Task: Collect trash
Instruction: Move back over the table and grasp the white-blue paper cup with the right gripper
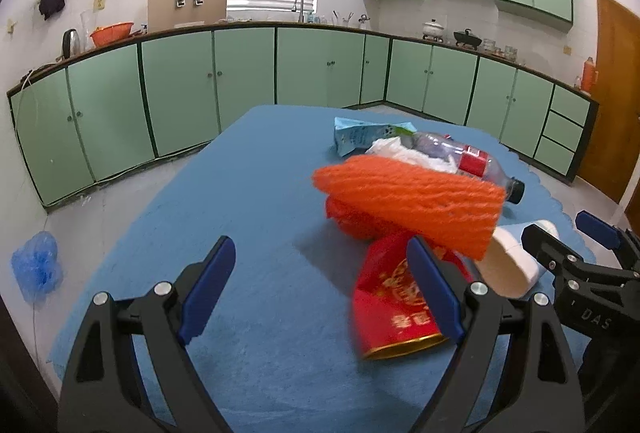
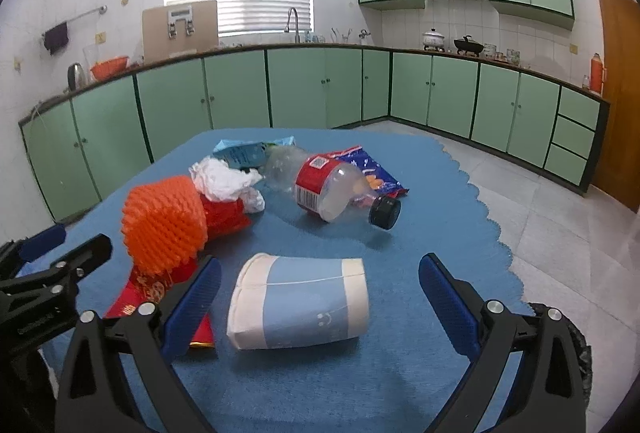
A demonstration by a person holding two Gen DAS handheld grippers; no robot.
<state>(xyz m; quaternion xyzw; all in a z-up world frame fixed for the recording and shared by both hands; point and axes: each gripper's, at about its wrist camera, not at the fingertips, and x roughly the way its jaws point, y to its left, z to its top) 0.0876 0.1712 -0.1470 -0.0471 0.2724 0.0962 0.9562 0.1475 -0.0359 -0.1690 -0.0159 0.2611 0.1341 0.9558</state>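
Left gripper (image 1: 320, 291): jaws spread wide, nothing clamped; bare blue tablecloth (image 1: 256, 193) between the pads, right pad overlapping the red packet (image 1: 390, 309) in view, contact not clear. Right gripper (image 2: 320, 297): jaws equally wide apart, gripping nothing; paper cup (image 2: 300, 303) lying on its side between the fingers, touched by neither pad.

Trash heaped on the tablecloth, left to right in the right wrist view:
- Red packet flat beside the left pad, gold rim and gold characters, too blurred to read.
- Orange foam net (image 2: 164, 223) over a red wrapper, resting partly on the red packet.
- Crumpled white tissue (image 2: 226, 183) just behind the net.
- Pale blue carton (image 2: 240, 153) at the far edge of the heap, print illegible.
- Clear plastic bottle (image 2: 332, 189) on its side, black cap toward the camera, red label with barcode and QR square; brand not readable.
- Blue-and-red snack wrapper (image 2: 376, 173) under the bottle, lettering unreadable.

Cup: white with pale blue band, small smiley face printed. Letters "DAS" on the right gripper body in the left wrist view.
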